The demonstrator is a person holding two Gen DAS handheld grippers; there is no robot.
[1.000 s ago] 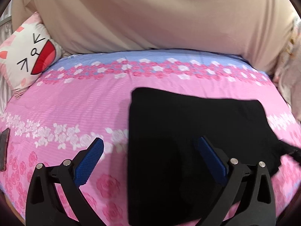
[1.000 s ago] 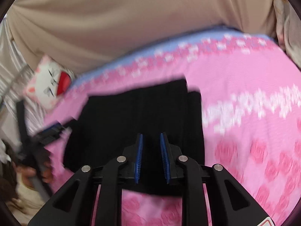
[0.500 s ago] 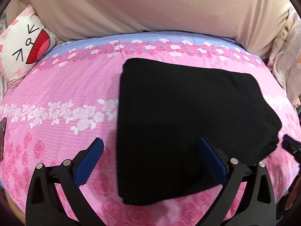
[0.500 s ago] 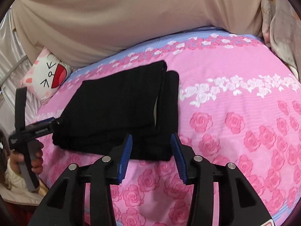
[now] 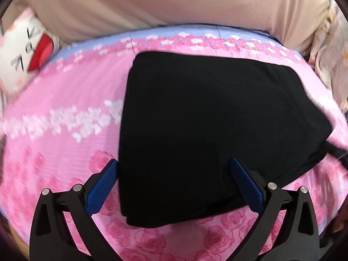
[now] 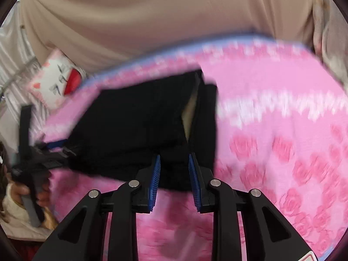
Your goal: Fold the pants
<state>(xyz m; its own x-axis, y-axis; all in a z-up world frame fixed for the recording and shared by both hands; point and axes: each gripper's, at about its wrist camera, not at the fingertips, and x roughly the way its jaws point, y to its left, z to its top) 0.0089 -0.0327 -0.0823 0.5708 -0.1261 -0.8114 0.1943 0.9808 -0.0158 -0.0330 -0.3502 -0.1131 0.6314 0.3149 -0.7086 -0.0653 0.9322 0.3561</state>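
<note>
Left gripper point(image 5: 174, 182): I read its jaws as spread wide, blue pads either side of the near part of the black pants point(image 5: 208, 130), nothing pinched between them. Right gripper point(image 6: 174, 181): jaws narrowed but with a clear gap; the near edge of the pants point(image 6: 148, 130) lies between the blue pads point(image 6: 155, 180). Frame is blurred, so I cannot tell whether cloth is caught.

Surroundings: pink rose-print bedspread point(image 5: 65, 130) fills the middle and lower frame in both views, with a lilac band along its far edge. Beige fabric backdrop point(image 5: 174, 2) across the top. Cartoon-face cushion point(image 5: 24, 50) at upper left of the left view, and at left point(image 6: 58, 80) in the right view. In the right view the left gripper point(image 6: 52, 150) shows at lower left, at the pants' left edge, with the person's hand point(image 6: 32, 193) on its grip.

Pants: folded into a compact dark block at centre frame on the bedspread. In the right view a second narrow layer sits along the block's right side, with a pale slit between the two. In the left view the block reaches down between the pads, offset toward the right pad.
</note>
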